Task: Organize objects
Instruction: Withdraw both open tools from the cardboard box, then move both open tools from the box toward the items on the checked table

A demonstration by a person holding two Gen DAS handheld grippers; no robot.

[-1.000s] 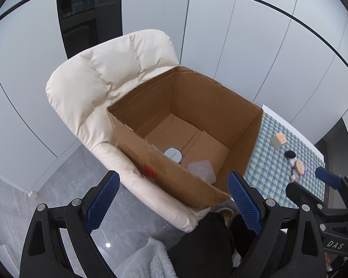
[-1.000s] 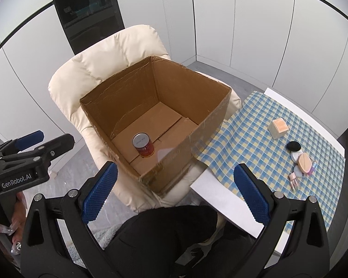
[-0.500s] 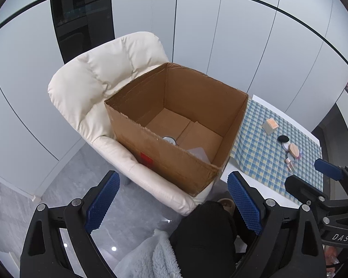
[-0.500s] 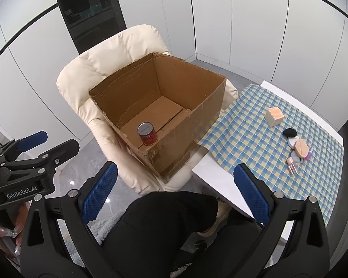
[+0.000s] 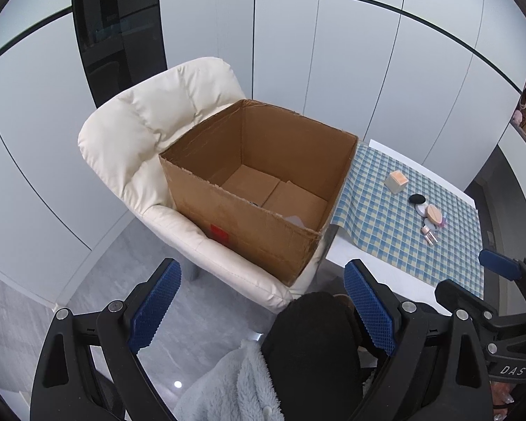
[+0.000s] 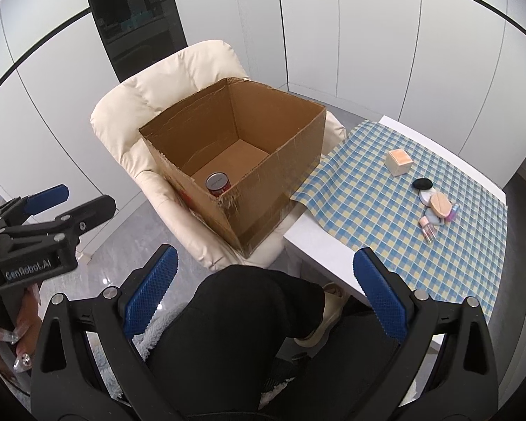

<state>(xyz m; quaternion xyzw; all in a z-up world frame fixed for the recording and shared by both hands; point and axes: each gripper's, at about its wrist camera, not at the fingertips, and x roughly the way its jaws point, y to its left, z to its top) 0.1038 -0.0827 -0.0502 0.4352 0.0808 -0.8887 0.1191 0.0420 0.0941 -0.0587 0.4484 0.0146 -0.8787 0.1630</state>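
An open cardboard box (image 5: 242,217) (image 6: 263,189) stands on a cream armchair (image 5: 129,147) (image 6: 129,126). A red can (image 6: 218,184) stands inside it near the front wall. On the checked cloth (image 5: 396,224) (image 6: 375,196) to the right lie a small beige cube (image 5: 396,181) (image 6: 399,162), a black oval (image 5: 417,198) (image 6: 422,184), and a cluster of small cosmetics (image 5: 431,219) (image 6: 436,212). My left gripper (image 5: 263,301) and right gripper (image 6: 266,287) are both open and empty, held well back from the box, above the person's dark-clothed legs.
The cloth covers a white table (image 6: 319,245) whose corner touches the chair. Grey tiled floor (image 5: 98,273) lies at the left. White wall panels (image 5: 333,70) and a dark glass panel (image 5: 119,35) stand behind.
Both grippers have drawn back and away from the box, so it looks smaller and farther. The can and a pale item inside are now mostly hidden in the left wrist view.
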